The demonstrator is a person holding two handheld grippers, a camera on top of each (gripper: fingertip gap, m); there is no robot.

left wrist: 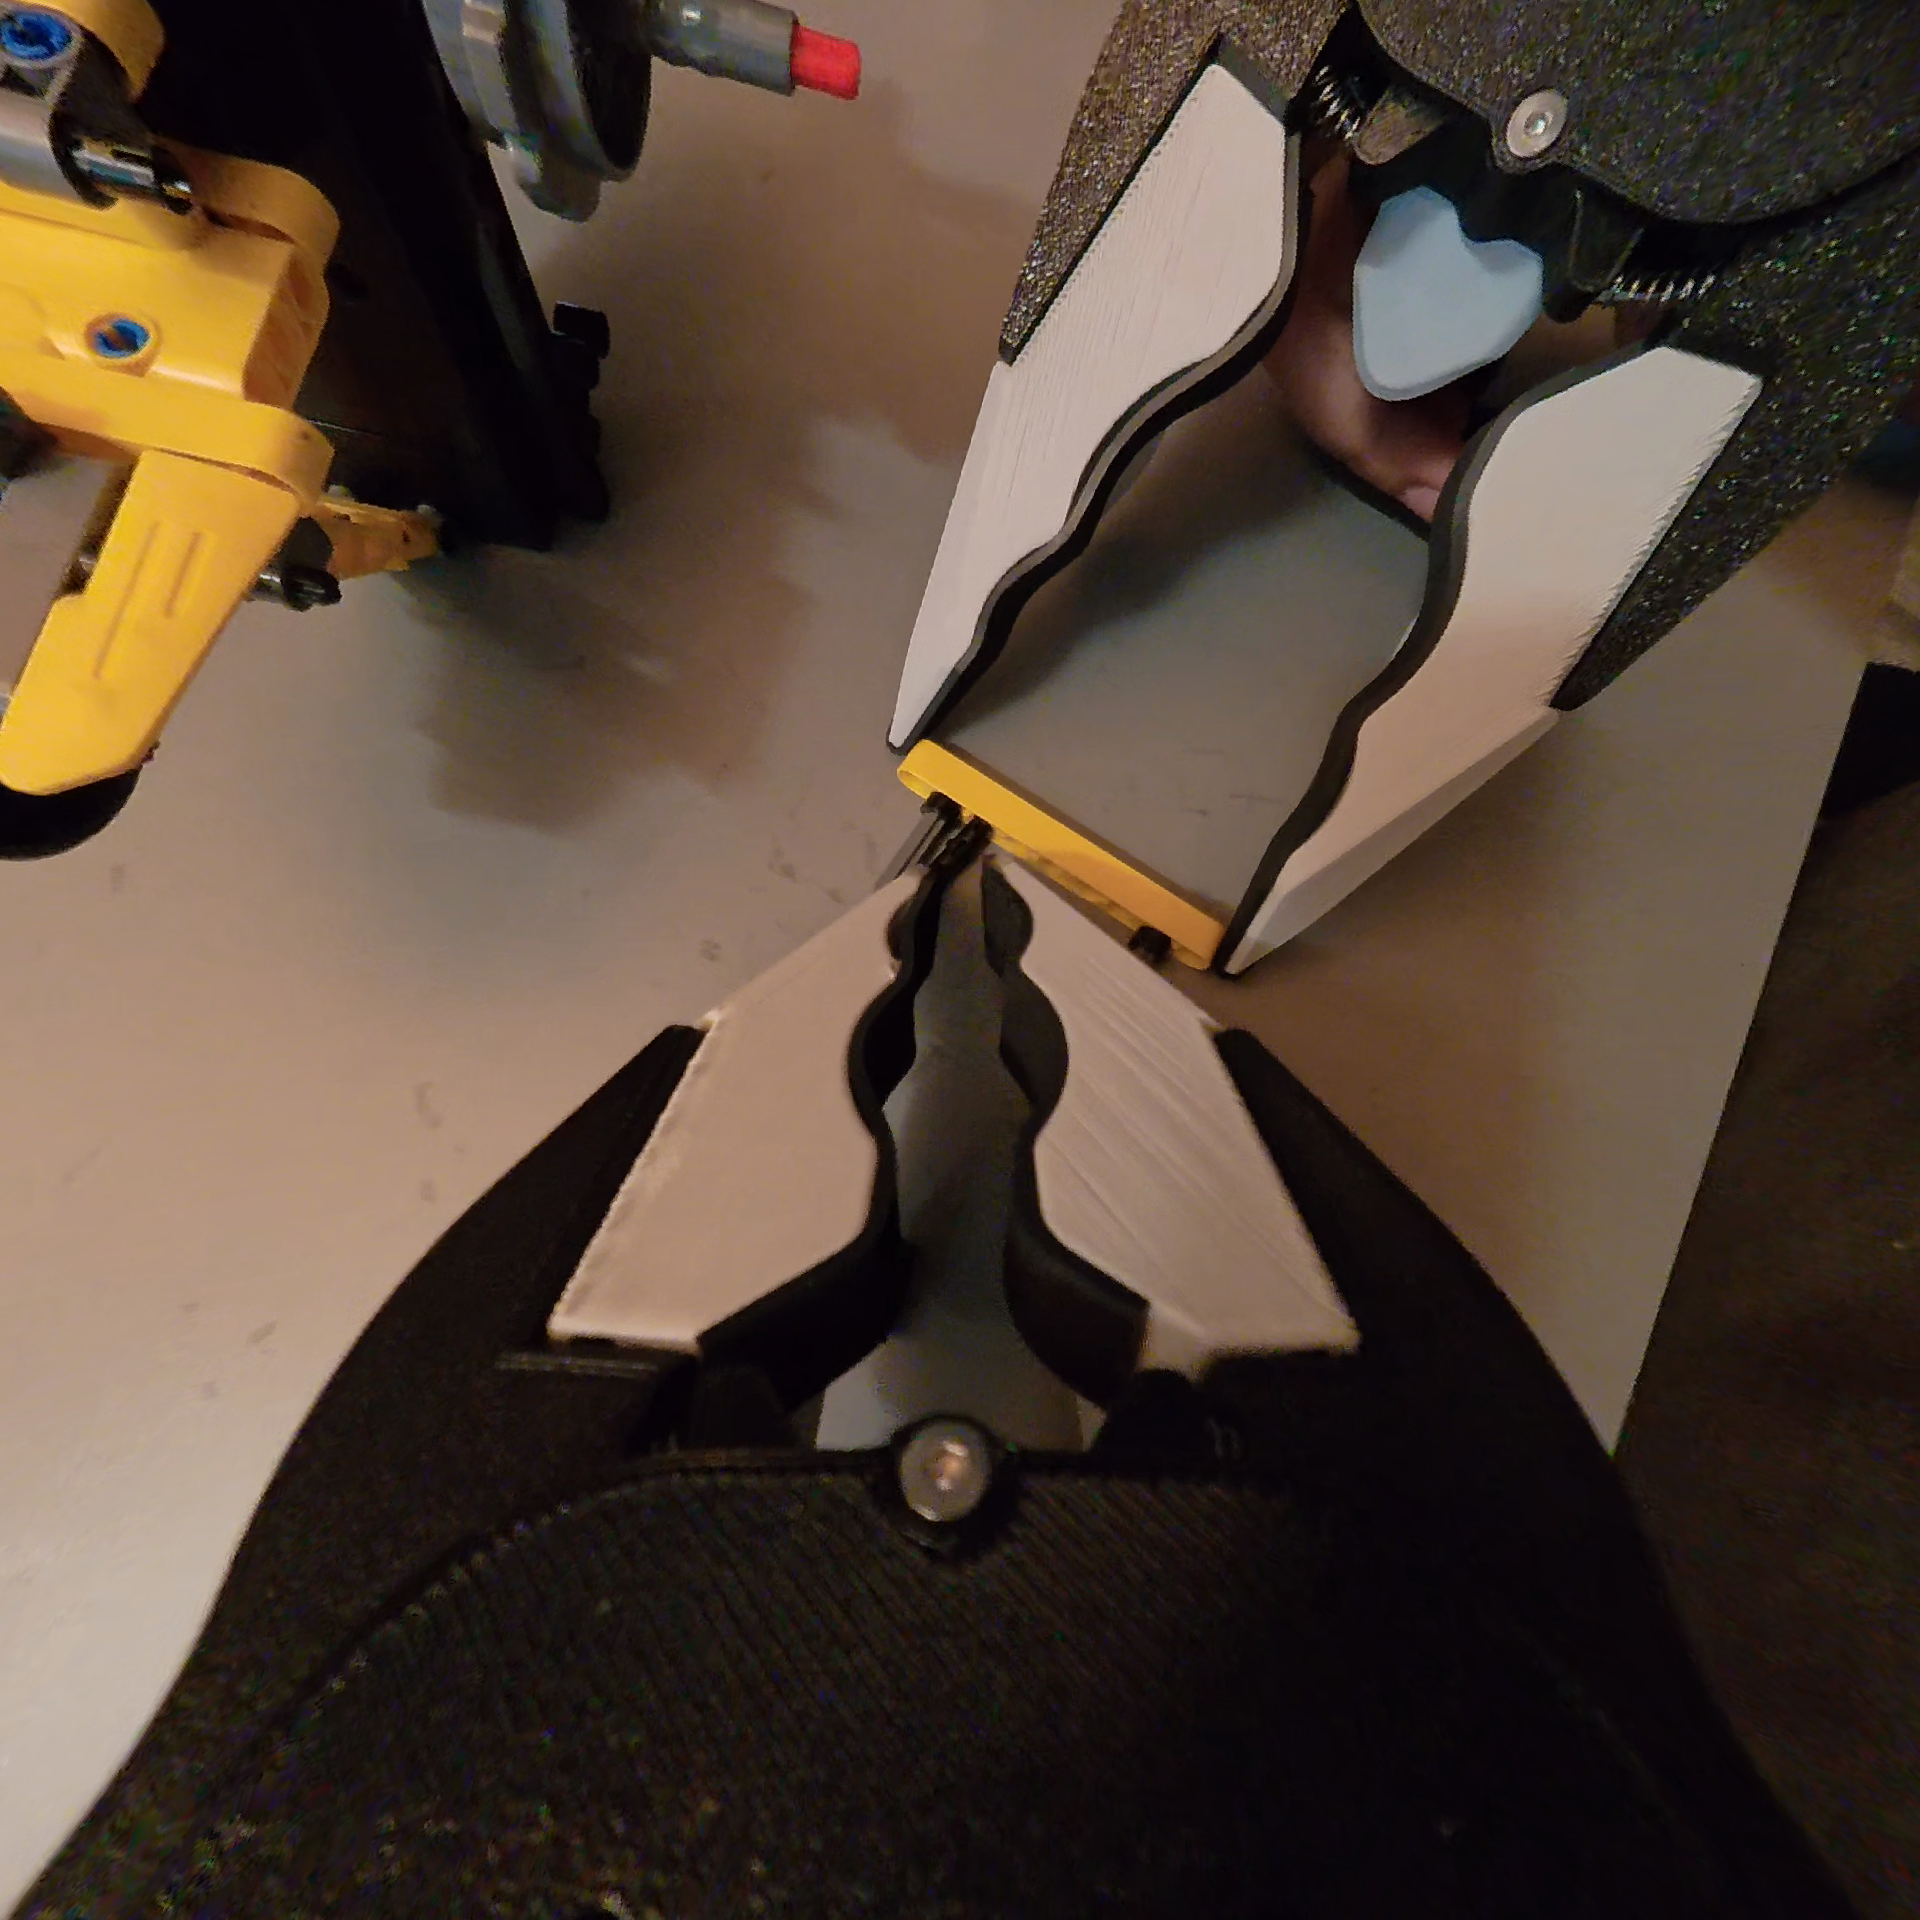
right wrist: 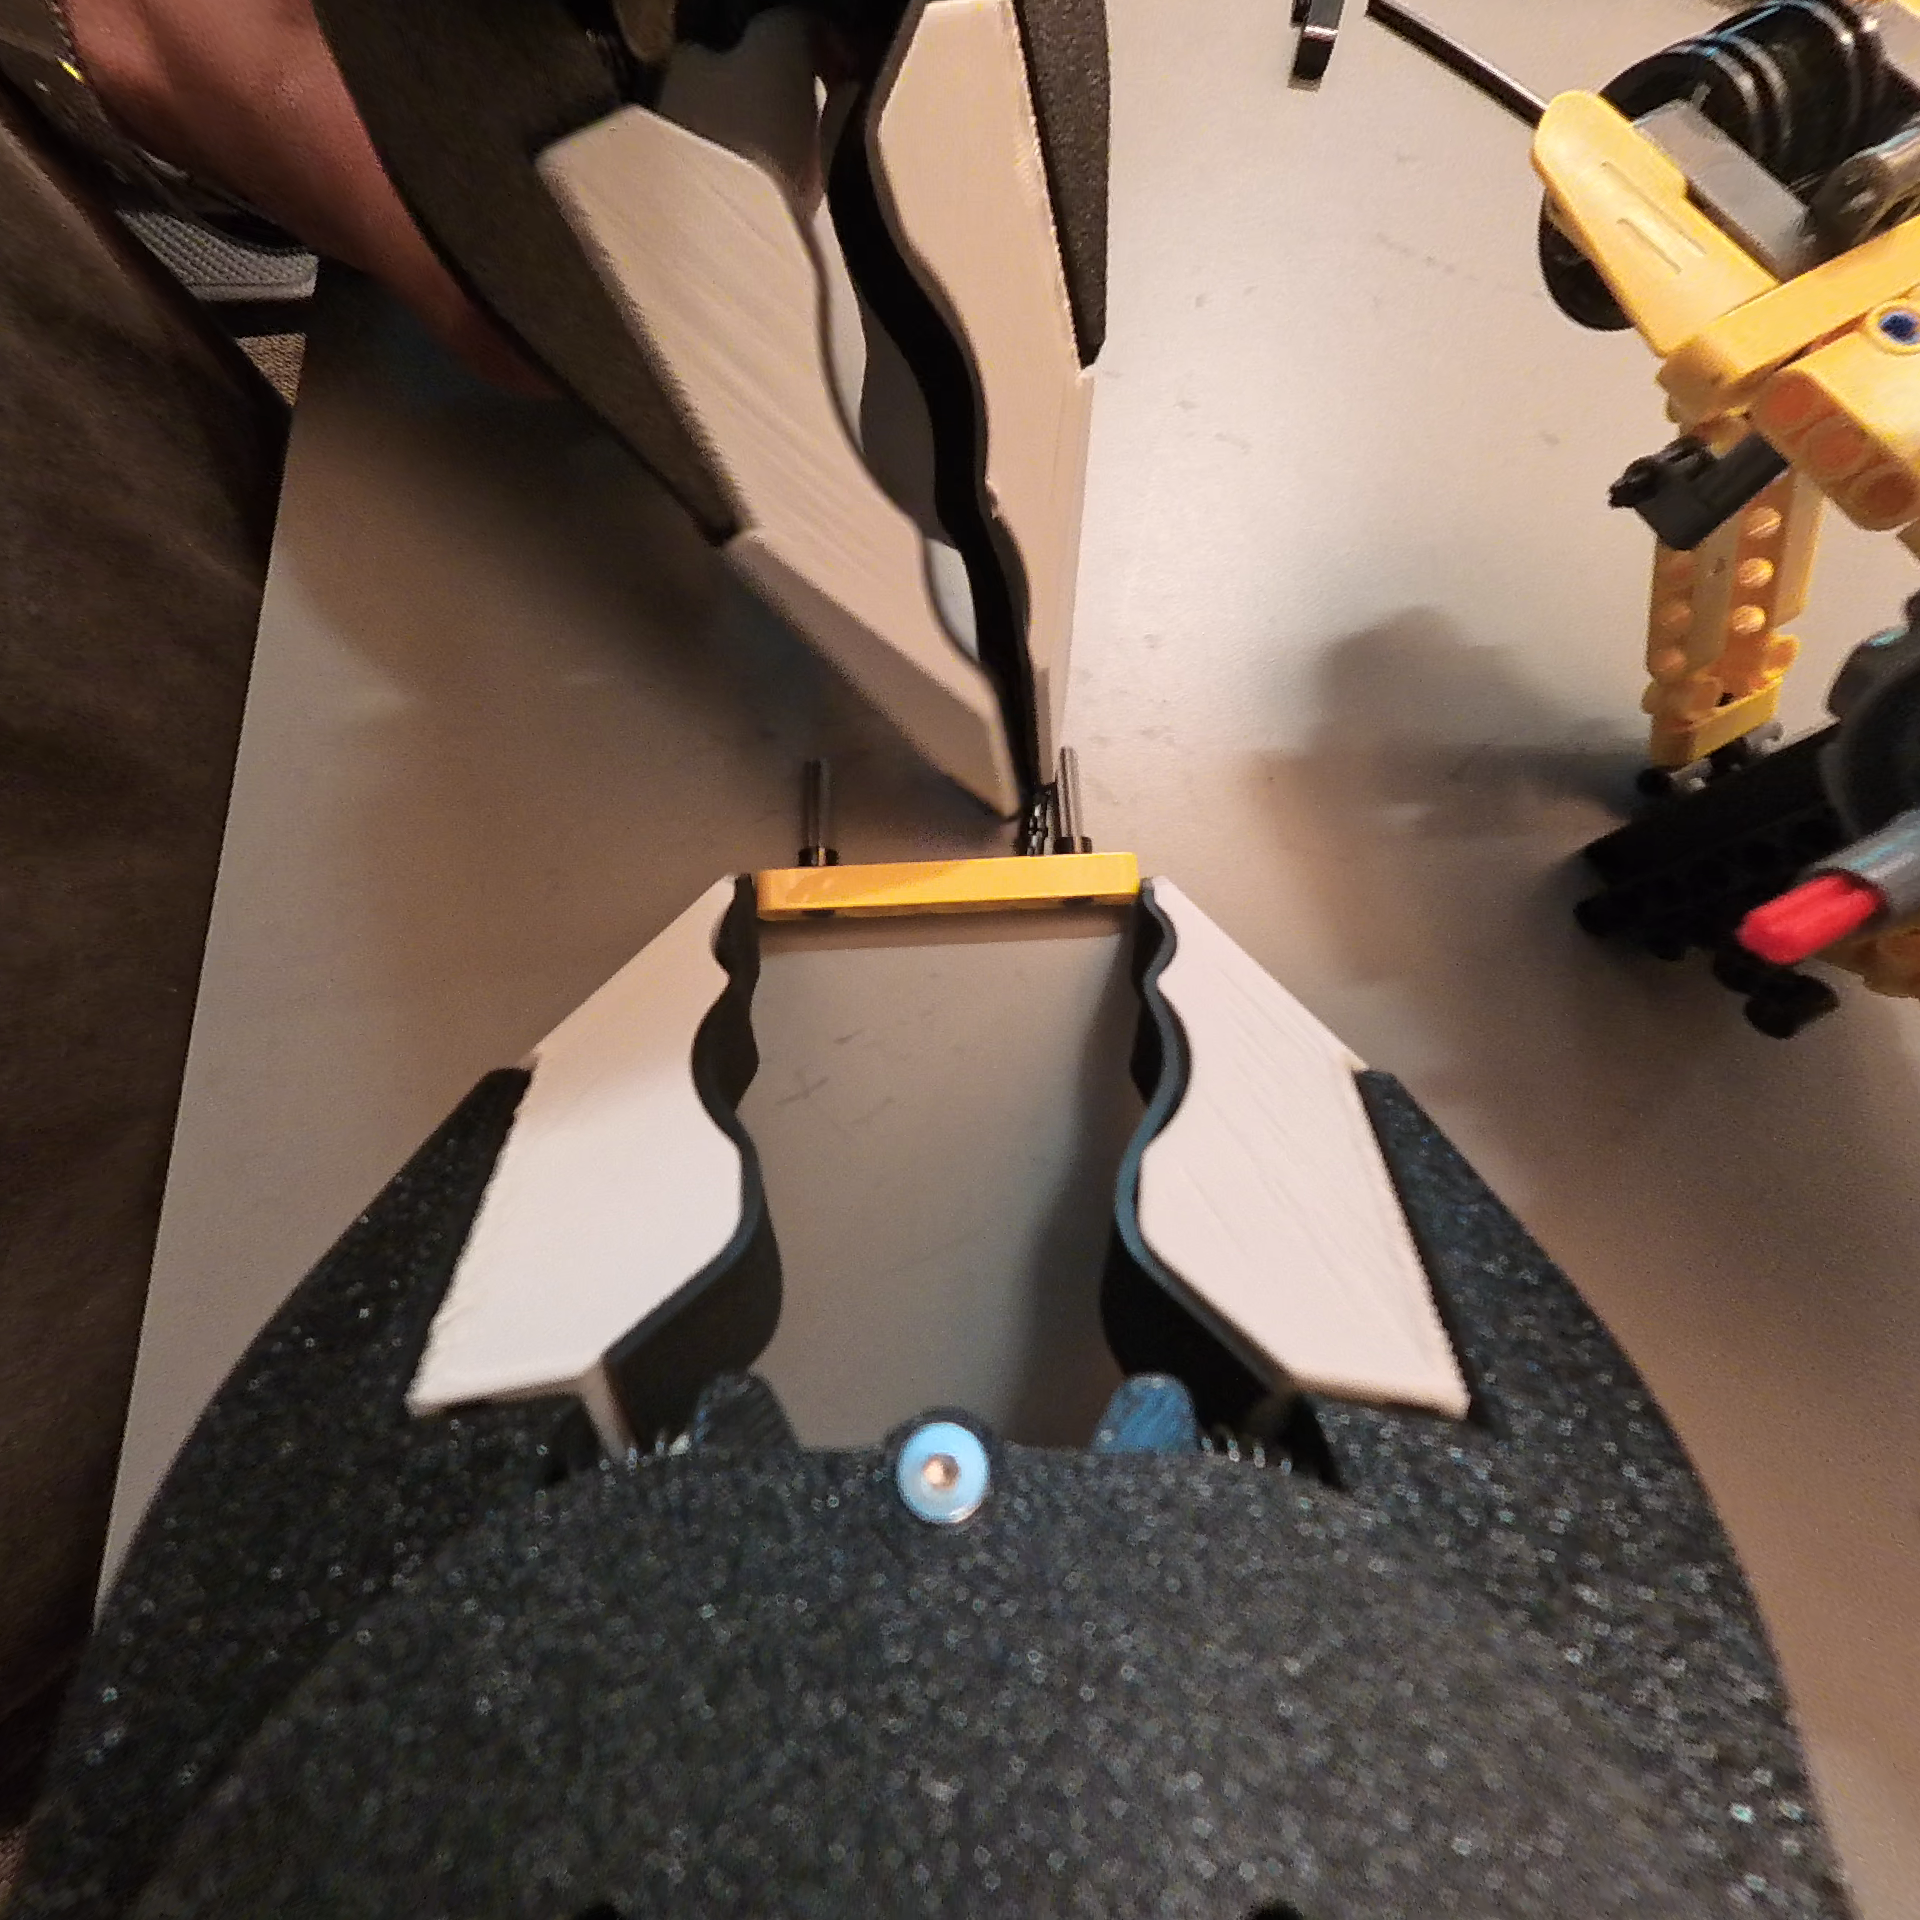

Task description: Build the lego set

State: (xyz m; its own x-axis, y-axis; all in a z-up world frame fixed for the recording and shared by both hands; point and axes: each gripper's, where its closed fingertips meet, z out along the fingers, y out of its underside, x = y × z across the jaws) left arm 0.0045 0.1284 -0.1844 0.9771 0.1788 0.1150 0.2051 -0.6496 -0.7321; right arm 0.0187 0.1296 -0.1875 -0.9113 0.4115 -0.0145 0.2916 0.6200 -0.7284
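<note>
My right gripper (right wrist: 945,896) is shut on a flat yellow beam (right wrist: 945,881), gripping it by its two ends just above the light table (right wrist: 1299,644). Two thin dark pins stick out of the beam's far side, one at its left end (right wrist: 816,810) and one at its right end (right wrist: 1068,795). My left gripper (left wrist: 954,868) comes from the opposite side, and its fingers are closed on a small black pin (left wrist: 948,831) at one end of the beam (left wrist: 1091,871). The right gripper also shows in the left wrist view (left wrist: 1070,847), and the left gripper in the right wrist view (right wrist: 1034,800).
A yellow and black toy model (left wrist: 156,416) with a red-tipped part (left wrist: 826,62) stands on the table, left of the grippers; it is on the right in the right wrist view (right wrist: 1766,436). The table edge (left wrist: 1745,1039) runs close by. A hand (right wrist: 260,156) holds the left gripper. My two grippers' fingertips are within a few centimetres of each other.
</note>
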